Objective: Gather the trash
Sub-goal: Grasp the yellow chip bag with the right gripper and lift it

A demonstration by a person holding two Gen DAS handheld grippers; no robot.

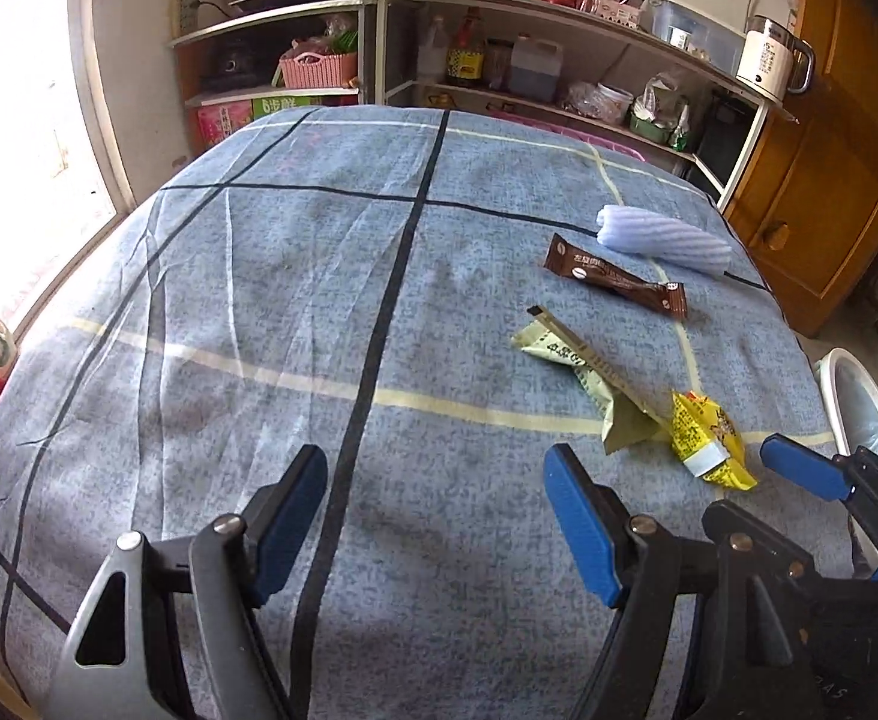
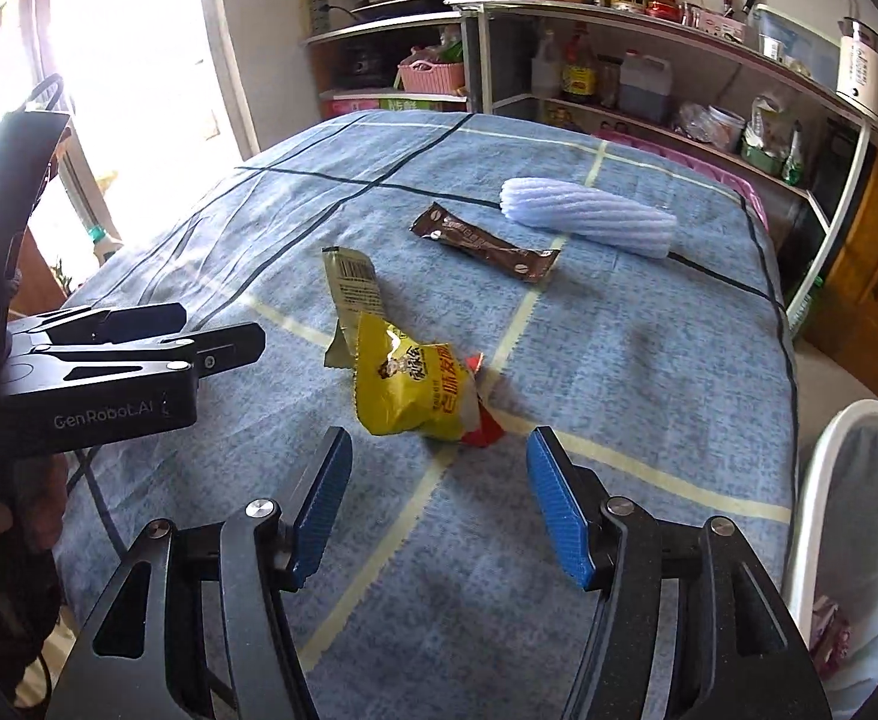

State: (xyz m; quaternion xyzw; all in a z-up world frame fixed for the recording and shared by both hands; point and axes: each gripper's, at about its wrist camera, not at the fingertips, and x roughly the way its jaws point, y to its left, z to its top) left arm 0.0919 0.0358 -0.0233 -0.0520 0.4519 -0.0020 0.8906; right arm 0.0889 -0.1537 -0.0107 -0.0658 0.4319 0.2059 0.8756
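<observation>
Right wrist view: right gripper jaws open, empty, near yellow wrapper.

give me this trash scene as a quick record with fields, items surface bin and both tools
surface: table under a blue checked cloth
trash on cloth: yellow snack bag, pale green wrapper, brown sachet, white ribbed foam sleeve
bin: white-rimmed, lined, at the table's right edge
left tool: open, empty
right tool: open, empty, just short of the yellow snack bag

yellow snack bag – crumpled | brown sachet – flat | foam sleeve – on its side
</observation>
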